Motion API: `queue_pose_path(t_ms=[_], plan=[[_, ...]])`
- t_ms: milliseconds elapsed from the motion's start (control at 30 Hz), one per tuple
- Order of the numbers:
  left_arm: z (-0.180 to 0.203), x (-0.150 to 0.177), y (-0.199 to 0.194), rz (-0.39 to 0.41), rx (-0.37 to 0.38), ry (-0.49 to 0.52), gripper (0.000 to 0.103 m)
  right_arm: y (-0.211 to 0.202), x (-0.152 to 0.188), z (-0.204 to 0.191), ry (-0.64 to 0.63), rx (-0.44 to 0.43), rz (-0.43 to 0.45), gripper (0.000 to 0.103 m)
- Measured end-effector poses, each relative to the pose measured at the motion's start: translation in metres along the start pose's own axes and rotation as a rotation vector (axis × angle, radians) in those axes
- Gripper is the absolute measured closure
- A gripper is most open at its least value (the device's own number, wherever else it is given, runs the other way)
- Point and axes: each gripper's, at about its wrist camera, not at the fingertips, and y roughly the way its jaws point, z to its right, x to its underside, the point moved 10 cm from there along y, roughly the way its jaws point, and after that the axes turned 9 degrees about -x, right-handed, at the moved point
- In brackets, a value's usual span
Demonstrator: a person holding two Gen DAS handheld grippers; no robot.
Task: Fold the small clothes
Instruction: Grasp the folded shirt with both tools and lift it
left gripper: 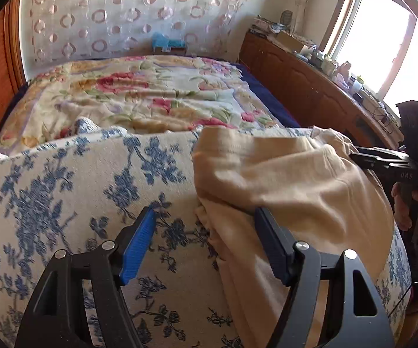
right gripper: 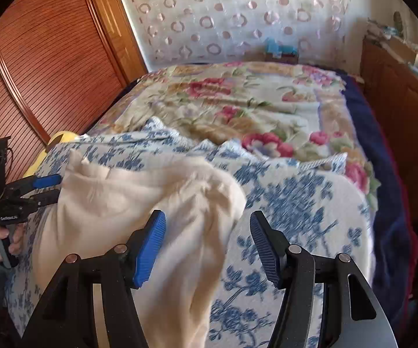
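Lying rumpled on the blue-flowered cover [left gripper: 64, 191] of the bed, the cream garment [left gripper: 290, 179] is looking only partly folded, with one loose flap doubled over and smoothing still to come. The left tongs [left gripper: 204, 246] are gaping at its edge, gripping nothing; the right tongs [right gripper: 207, 248] are likewise standing released above it.

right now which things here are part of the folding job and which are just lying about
Part of the job:
- cream garment, lying rumpled on the blue-flowered cloth
- left gripper, fingers apart, nothing held
- right gripper, fingers apart, nothing held

Just lying about:
- floral blanket
- yellow thing at the bed's edge
- blue box by the wall
- clutter on the wooden cabinet
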Motion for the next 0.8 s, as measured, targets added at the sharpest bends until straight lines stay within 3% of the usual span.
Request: queue_pose_path(t_ms=[167, 267, 333, 367, 433, 500, 533, 800], plan=[[0.011, 0.003, 0.006, -0.026, 0.056, -0.012, 0.050, 0.015, 0.005, 0.006, 0.020, -0.007, -0.038, 0.040], [0.016, 0.002, 0.007, -0.033, 0.071, -0.021, 0.051, 0.014, 0.005, 0.005, 0.012, -0.008, -0.032, 0.040], [0.024, 0.003, 0.007, -0.050, 0.116, -0.028, 0.055, 0.015, 0.006, 0.001, -0.001, -0.013, -0.036, 0.050], [0.028, 0.003, 0.007, -0.055, 0.134, -0.032, 0.060, 0.017, 0.007, -0.003, -0.005, -0.040, -0.044, 0.064], [0.033, 0.006, 0.006, -0.074, 0.166, -0.031, 0.068, 0.019, 0.012, -0.011, -0.025, -0.068, -0.055, 0.081], [0.039, 0.010, 0.005, -0.108, 0.215, -0.019, 0.081, 0.017, 0.010, -0.012, -0.048, -0.056, -0.030, 0.088], [0.042, 0.011, 0.003, -0.117, 0.240, -0.026, 0.082, 0.014, 0.009, -0.013, -0.056, -0.050, -0.008, 0.089], [0.045, -0.001, -0.061, 0.032, 0.265, -0.033, 0.087, -0.023, -0.015, -0.045, -0.141, -0.063, 0.136, 0.091]])
